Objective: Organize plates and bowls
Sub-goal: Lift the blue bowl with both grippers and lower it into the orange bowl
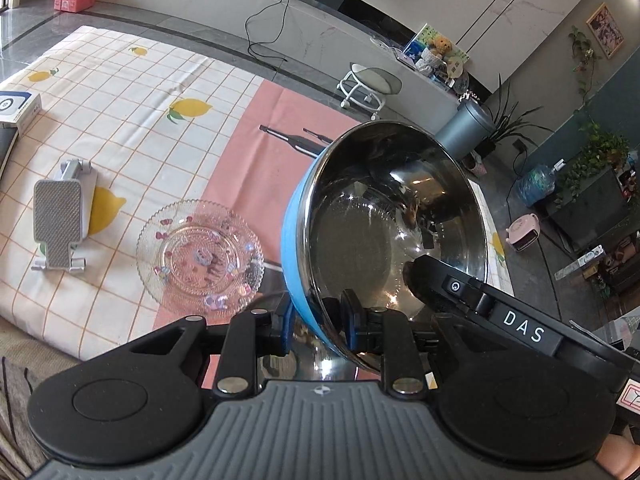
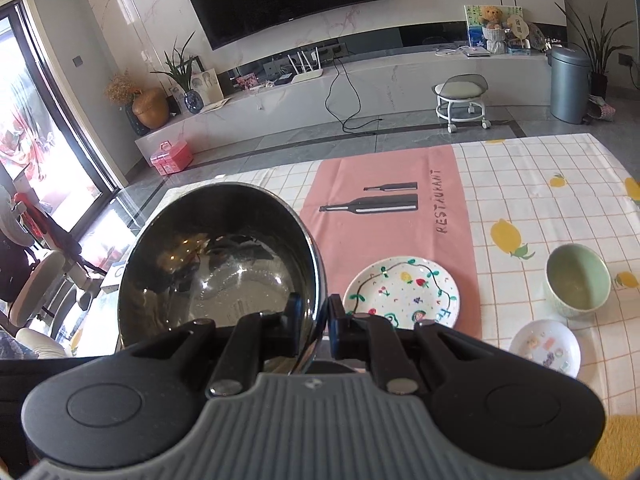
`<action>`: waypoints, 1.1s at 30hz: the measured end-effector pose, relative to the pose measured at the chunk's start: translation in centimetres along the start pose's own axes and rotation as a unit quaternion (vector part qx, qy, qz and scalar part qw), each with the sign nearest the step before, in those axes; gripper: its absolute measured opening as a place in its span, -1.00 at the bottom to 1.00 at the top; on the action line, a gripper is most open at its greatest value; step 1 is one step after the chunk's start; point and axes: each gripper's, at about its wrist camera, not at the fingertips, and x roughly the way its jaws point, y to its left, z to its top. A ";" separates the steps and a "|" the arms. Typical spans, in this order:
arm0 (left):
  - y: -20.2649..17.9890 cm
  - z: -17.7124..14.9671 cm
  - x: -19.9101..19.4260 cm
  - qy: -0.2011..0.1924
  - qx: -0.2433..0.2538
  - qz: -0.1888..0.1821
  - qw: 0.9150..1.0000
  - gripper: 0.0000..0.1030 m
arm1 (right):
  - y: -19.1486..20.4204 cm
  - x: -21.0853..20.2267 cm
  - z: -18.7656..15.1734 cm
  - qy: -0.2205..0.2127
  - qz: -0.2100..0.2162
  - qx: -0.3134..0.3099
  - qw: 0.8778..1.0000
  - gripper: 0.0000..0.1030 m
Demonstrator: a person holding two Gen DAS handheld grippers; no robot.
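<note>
On the checked lemon tablecloth (image 1: pixel 120 92) with its pink restaurant mat (image 2: pixel 384 216), dishes lie spread out. Left gripper (image 1: pixel 316 320) is clamped on the rim of a steel bowl with blue outside (image 1: pixel 384 216), one finger outside on the blue wall, one inside; bowl is tilted, lifted clear of the cloth, filling centre to 3 o'clock of the left wrist view. Second gripper's black arm, marked DAS, reaches into that bowl from 4 o'clock. Clear glass plate (image 1: pixel 200 256) lies flat at 9 o'clock of the bowl, a grey phone stand (image 1: pixel 60 220) further out at 9.

Right gripper (image 2: pixel 314 316) is pinched on the steel bowl's (image 2: pixel 216 264) rim too, fingers either side of the edge, bowl at 10 o'clock in its view. Painted fruit plate (image 2: pixel 404 292) sits on the pink mat just at 1 o'clock of the fingertips. Green bowl (image 2: pixel 578 284) stands at 3 o'clock, small white dish (image 2: pixel 546 348) near it at 4 o'clock; both apart from the plate.
</note>
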 end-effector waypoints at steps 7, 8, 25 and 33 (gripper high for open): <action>1.0 -2.7 0.6 0.043 -0.010 0.004 0.999 -0.48 | -0.6 -0.5 -3.1 0.030 -0.003 -0.014 0.999 -0.77; 1.2 -3.1 0.9 0.046 -0.011 0.005 0.999 -0.48 | -0.7 -0.6 -3.6 0.034 -0.004 -0.016 0.999 -0.77; 2.6 -6.5 4.2 0.099 -0.013 0.018 0.995 -0.46 | -1.8 3.2 -8.1 0.086 -0.032 -0.043 0.995 -0.77; 2.1 -6.5 4.1 0.094 0.003 0.031 0.995 -0.44 | -2.0 3.6 -8.5 0.091 -0.029 -0.044 0.994 -0.73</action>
